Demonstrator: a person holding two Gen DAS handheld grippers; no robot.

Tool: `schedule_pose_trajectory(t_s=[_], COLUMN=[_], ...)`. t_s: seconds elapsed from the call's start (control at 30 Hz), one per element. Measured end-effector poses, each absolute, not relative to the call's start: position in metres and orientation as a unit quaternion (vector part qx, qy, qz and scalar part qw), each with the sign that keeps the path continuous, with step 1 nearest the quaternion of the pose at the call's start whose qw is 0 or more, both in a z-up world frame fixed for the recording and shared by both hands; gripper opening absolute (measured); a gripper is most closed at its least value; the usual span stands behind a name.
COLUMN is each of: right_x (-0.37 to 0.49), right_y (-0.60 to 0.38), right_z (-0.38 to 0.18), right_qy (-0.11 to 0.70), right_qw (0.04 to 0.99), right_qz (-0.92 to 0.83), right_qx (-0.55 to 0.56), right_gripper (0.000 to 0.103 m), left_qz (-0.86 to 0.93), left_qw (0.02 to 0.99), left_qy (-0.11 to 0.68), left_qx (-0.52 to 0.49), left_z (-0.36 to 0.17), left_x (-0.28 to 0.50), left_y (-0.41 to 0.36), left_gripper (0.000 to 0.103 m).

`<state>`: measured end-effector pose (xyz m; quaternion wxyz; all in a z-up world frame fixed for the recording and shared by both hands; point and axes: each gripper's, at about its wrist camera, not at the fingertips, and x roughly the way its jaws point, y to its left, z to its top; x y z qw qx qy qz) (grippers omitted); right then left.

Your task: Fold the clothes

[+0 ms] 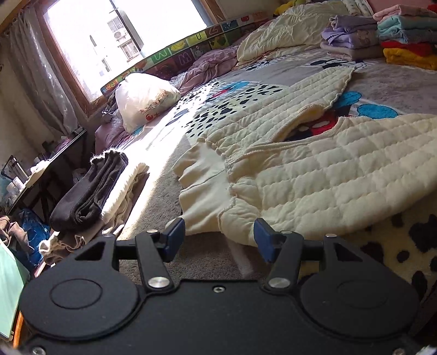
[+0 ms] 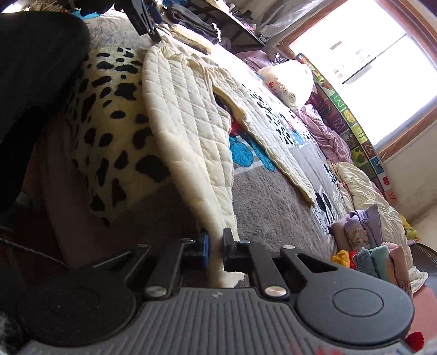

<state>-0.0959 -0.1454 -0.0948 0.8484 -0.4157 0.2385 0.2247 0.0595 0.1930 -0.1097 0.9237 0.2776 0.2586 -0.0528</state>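
Cream quilted trousers (image 1: 314, 169) lie spread on the bed, waistband toward my left gripper, legs running away. My left gripper (image 1: 220, 240) is open, its blue pads just short of the waistband corner (image 1: 237, 218), touching nothing. In the right wrist view the same trousers (image 2: 191, 114) stretch from the far left gripper (image 2: 147, 19) down to my right gripper (image 2: 215, 250), which is shut on the hem of the near leg (image 2: 221, 218). A tuft of cream fabric sticks out behind the pads.
The bed carries a cartoon blanket (image 1: 245, 90) and a spotted fleece (image 2: 114, 114). Folded clothes are stacked at the far end (image 1: 382, 35), also in the right wrist view (image 2: 377, 245). A dark folded pile (image 1: 90, 191) sits at the left edge, a white bag (image 1: 144, 98) near the window.
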Motion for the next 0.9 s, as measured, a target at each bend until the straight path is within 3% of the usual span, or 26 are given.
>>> schedule_pose_trajectory(t_s=[0.47,0.77,0.83,0.87,0.9], right_x=[0.000,0.067,0.081,0.089,0.098], right_y=[-0.214,-0.227,-0.225,-0.225,-0.225], right_z=[-0.037,-0.029,-0.025,-0.024,-0.022], right_qy=[0.245,0.218,0.207,0.203,0.201], right_qw=[0.940,0.963,0.967,0.968,0.969], right_qz=[0.173,0.136,0.129,0.127,0.125], right_qx=[-0.162,-0.078,-0.074,-0.070,-0.064], right_gripper=[0.010,0.010,0.010,0.010,0.010], left_qz=[-0.092,-0.109,-0.146,-0.159,-0.171], left_qw=[0.890,0.918,0.926,0.930,0.934], left_qy=[0.229,0.206,0.216,0.221,0.225], left_qx=[0.383,0.322,0.274,0.247,0.220], left_z=[-0.126,-0.112,-0.105,-0.101,-0.097], left_x=[0.074,0.116,0.125,0.130,0.135], left_y=[0.195,0.204,0.211,0.215,0.218], left_gripper=[0.055,0.054,0.035,0.014,0.011])
